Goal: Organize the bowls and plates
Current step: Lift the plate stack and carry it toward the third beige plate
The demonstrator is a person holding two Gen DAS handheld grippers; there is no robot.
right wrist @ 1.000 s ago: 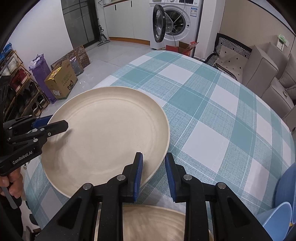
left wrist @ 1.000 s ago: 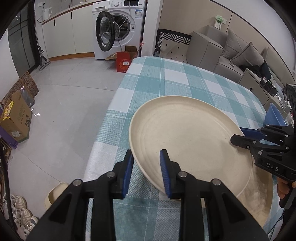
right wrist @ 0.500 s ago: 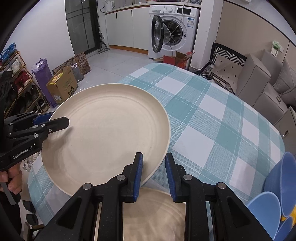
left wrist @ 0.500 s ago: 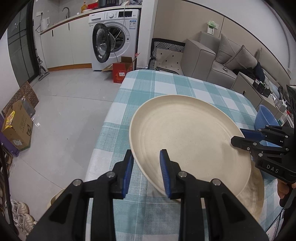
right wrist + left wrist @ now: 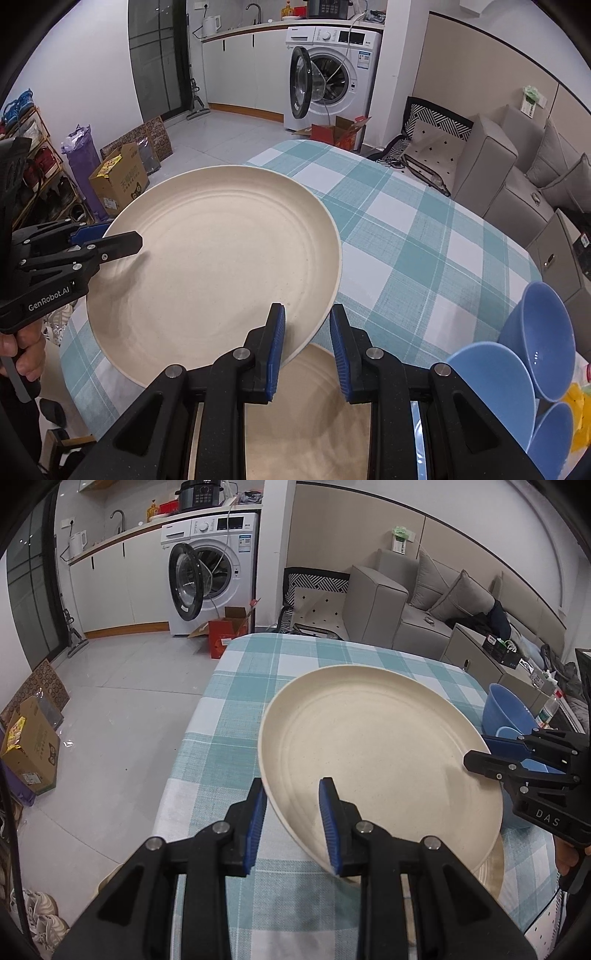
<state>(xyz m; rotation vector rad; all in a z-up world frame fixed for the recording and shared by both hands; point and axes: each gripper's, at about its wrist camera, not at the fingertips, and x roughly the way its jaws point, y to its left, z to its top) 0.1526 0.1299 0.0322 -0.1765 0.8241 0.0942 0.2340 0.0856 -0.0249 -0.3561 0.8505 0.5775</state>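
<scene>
Gripping opposite sides of a large round cream plate (image 5: 373, 760), the two black grippers with blue pads are holding it in the air above a table spread with a teal-and-white checked cloth (image 5: 240, 716). The left gripper (image 5: 291, 819) is clamping the plate's near rim, one blue pad under the rim and the other on the upper face. In the right wrist view the right gripper (image 5: 306, 343) is pinching the rim in the same way, its left pad over the plate's face and its right pad below the edge. Each gripper is also showing in the other's view, biting the far side of the plate. The plate is tilting slightly and is not touching the cloth.

Directly beneath it, a second cream plate (image 5: 314, 410) is lying flat on the cloth at the table's near edge, partly hidden by the right gripper's body. Three light blue bowls (image 5: 491, 387) are sitting together near the table's right edge, close to the near right corner, the tallest one leaning on its side. A person's hand (image 5: 22, 354) is wrapping around the left gripper's handle at the left edge of the right wrist view.

Beyond the table's far edge, a white front-loading washing machine (image 5: 218, 572) is standing with its door open, and a grey sofa (image 5: 413, 605) is running along the wall to the right.
</scene>
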